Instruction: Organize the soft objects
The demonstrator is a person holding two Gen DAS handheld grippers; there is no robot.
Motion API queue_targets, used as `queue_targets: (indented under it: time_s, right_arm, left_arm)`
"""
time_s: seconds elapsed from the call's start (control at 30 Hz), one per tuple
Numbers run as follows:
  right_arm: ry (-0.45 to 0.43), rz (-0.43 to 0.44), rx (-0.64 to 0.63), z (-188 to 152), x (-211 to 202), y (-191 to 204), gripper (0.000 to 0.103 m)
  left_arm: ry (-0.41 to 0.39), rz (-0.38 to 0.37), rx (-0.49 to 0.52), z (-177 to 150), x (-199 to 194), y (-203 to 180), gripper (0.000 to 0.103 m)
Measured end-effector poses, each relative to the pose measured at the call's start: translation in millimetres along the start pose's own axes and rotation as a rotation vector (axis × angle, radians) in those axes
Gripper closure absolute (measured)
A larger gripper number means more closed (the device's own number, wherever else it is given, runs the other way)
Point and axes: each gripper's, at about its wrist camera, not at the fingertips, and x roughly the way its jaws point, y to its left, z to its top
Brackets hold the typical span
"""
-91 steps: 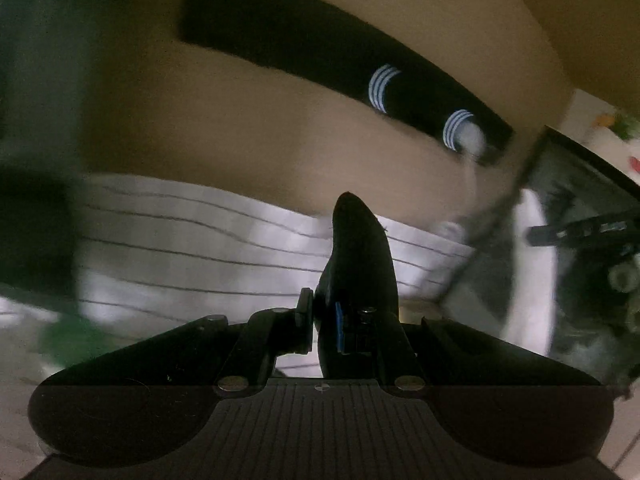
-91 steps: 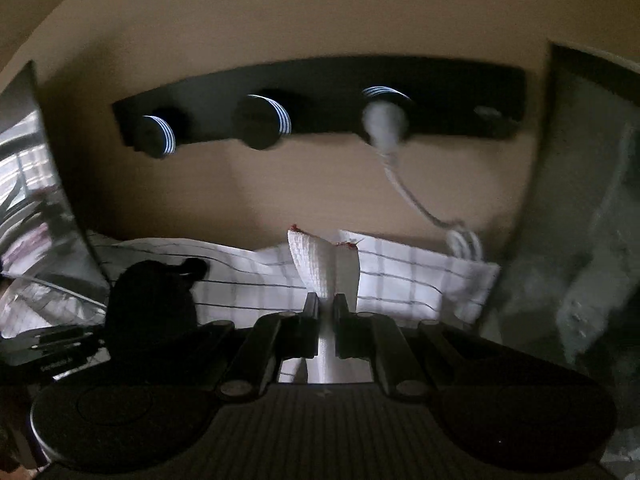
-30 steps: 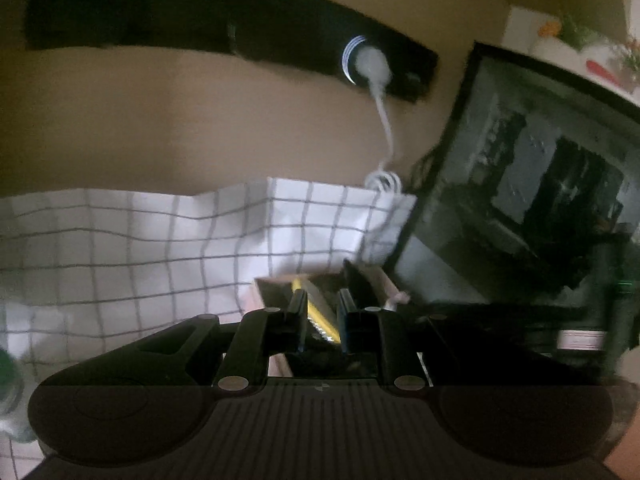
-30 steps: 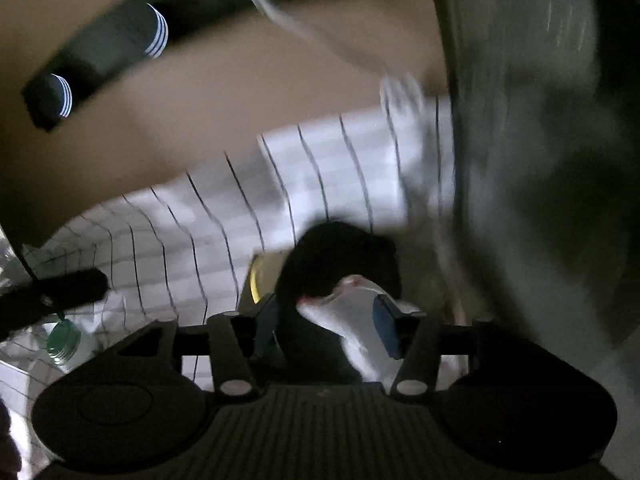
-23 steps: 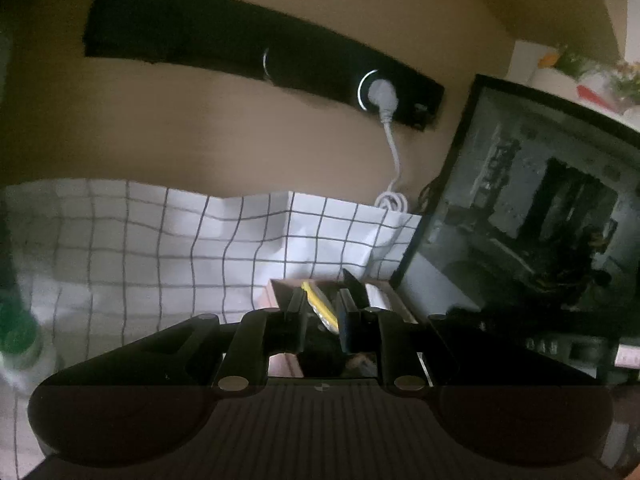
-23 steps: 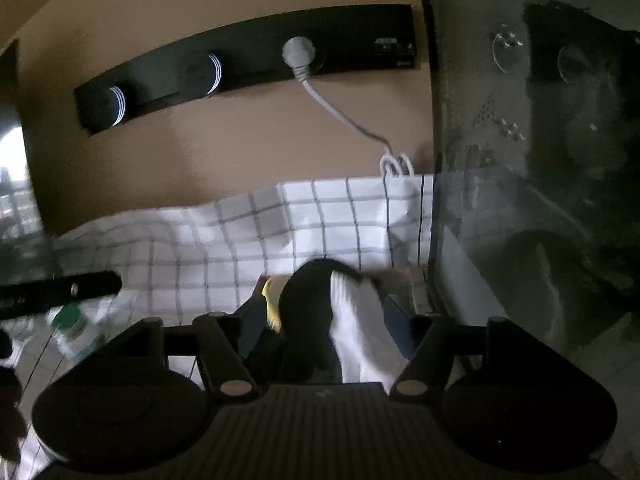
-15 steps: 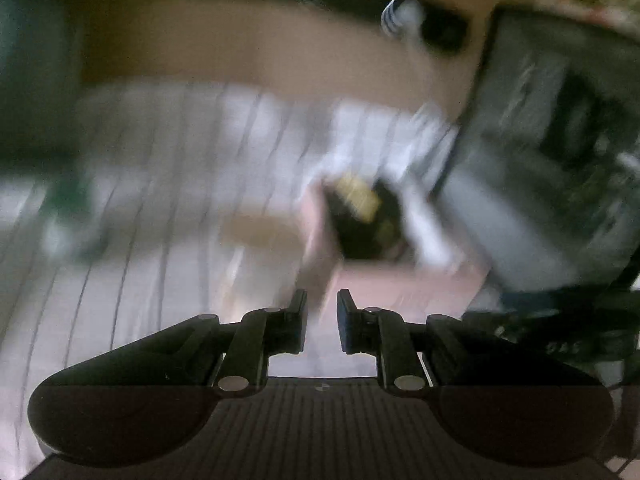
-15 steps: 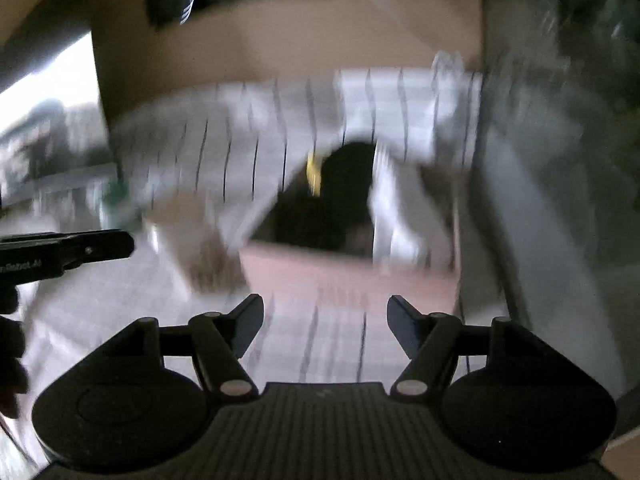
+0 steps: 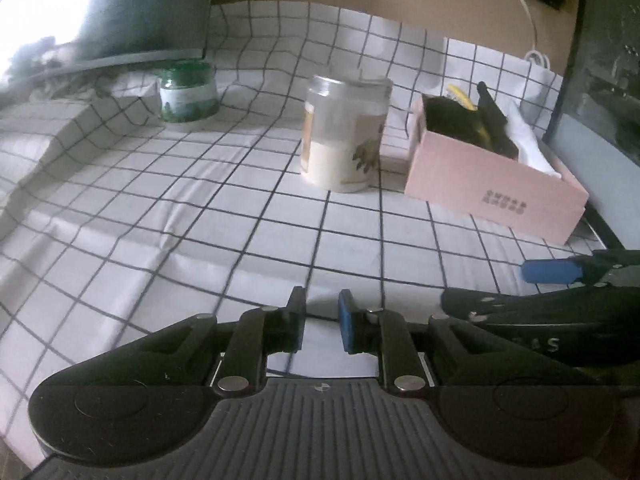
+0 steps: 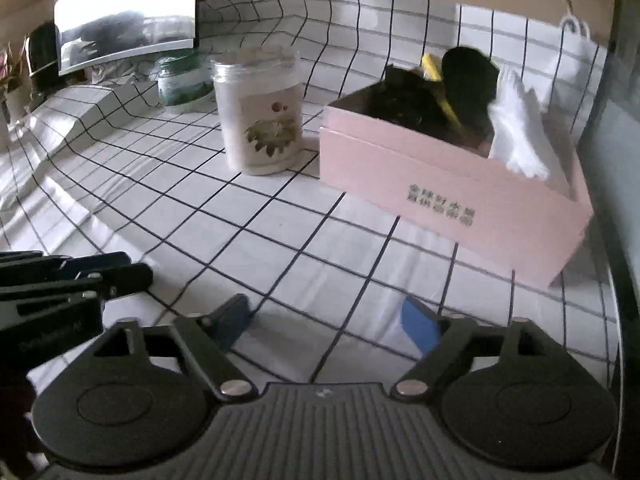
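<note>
A pink box [image 9: 492, 188] [image 10: 448, 188] stands on the checked tablecloth at the right. Inside it lie a black sock [image 10: 468, 80] [image 9: 452, 118], a white sock [image 10: 520, 136] [image 9: 528, 144] and a dark item with a yellow stripe [image 10: 436, 92]. My left gripper [image 9: 321, 322] is low over the cloth, well in front of the box, jaws a little apart and empty. My right gripper [image 10: 326, 320] is wide open and empty, also in front of the box. The right gripper shows in the left wrist view [image 9: 560, 280]; the left one shows in the right wrist view [image 10: 72, 280].
A tall clear jar [image 9: 346, 132] [image 10: 260, 112] stands just left of the box. A green-lidded jar [image 9: 188, 92] [image 10: 182, 80] sits further back by a monitor [image 9: 120, 12]. A dark glass case [image 9: 600, 80] rises right of the box. A white cable [image 9: 524, 4] hangs on the wall.
Both grippers have let go of their socks into the pink box and pulled back and down toward the near side of the table. The right gripper has opened wide.
</note>
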Motion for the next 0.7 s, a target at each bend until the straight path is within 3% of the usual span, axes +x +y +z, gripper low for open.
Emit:
queue_targets:
  time_s: [0.1,0.2,0.4,0.7]
  right_arm:
    - [0.000,-0.020,0.042,0.2,4.9,-11.9,0.000]
    - [-0.011,-0.012,0.036,-0.1,6.3,-16.1,0.000]
    - [-0.049,0.003,0.022,-3.3,6.3,-19.8,0.000]
    - [-0.063,-0.001,0.022,-1.9,7.1,-18.4,0.000]
  left_arm:
    - [-0.028,0.032,-0.016,-6.5,-0.1,-8.7,0.083]
    - [-0.058,0.067,-0.050,-11.9,-1.4,-13.5,0.083]
    - [-0.054,0.131,0.024,-12.3,0.9,-29.7,0.083]
    - [-0.058,0.141,-0.010,-13.4,-0.6,-30.2,0.083]
